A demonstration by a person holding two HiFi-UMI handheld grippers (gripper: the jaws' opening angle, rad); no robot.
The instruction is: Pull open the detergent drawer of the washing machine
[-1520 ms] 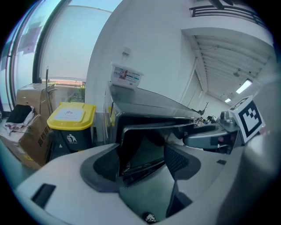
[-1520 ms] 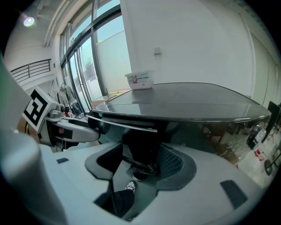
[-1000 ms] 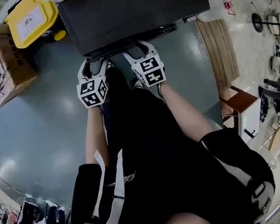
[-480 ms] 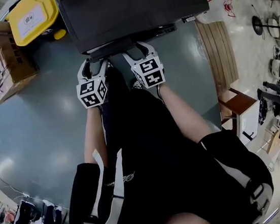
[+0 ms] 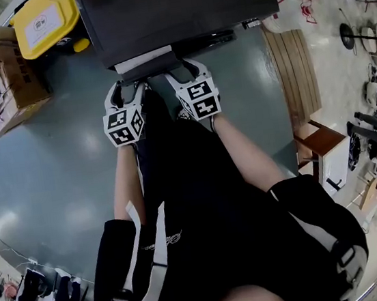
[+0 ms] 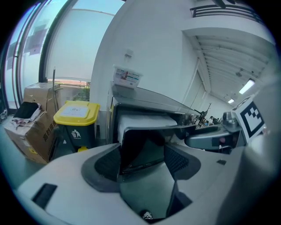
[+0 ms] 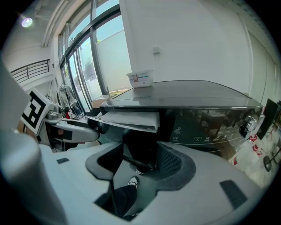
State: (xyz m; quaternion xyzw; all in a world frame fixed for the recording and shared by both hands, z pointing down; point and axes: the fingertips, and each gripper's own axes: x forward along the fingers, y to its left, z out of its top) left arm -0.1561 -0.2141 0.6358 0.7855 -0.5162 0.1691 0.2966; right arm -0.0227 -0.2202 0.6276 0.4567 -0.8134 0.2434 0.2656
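Left gripper [image 6: 142, 161] near centre, both pads against the ends of the dark front of the detergent drawer [image 6: 141, 145], which is pulled out with its white tray showing. Washing machine [image 6: 151, 97] behind. Yellow-lidded bin [image 6: 77, 115] left, cardboard box [image 6: 30, 129] far left. Right gripper [image 6: 193, 140] at the drawer's right.

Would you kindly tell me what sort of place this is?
Probably a lab or workshop hall, not a home: the washing machine stands on open floor near a cardboard box and yellow-lidded bin.
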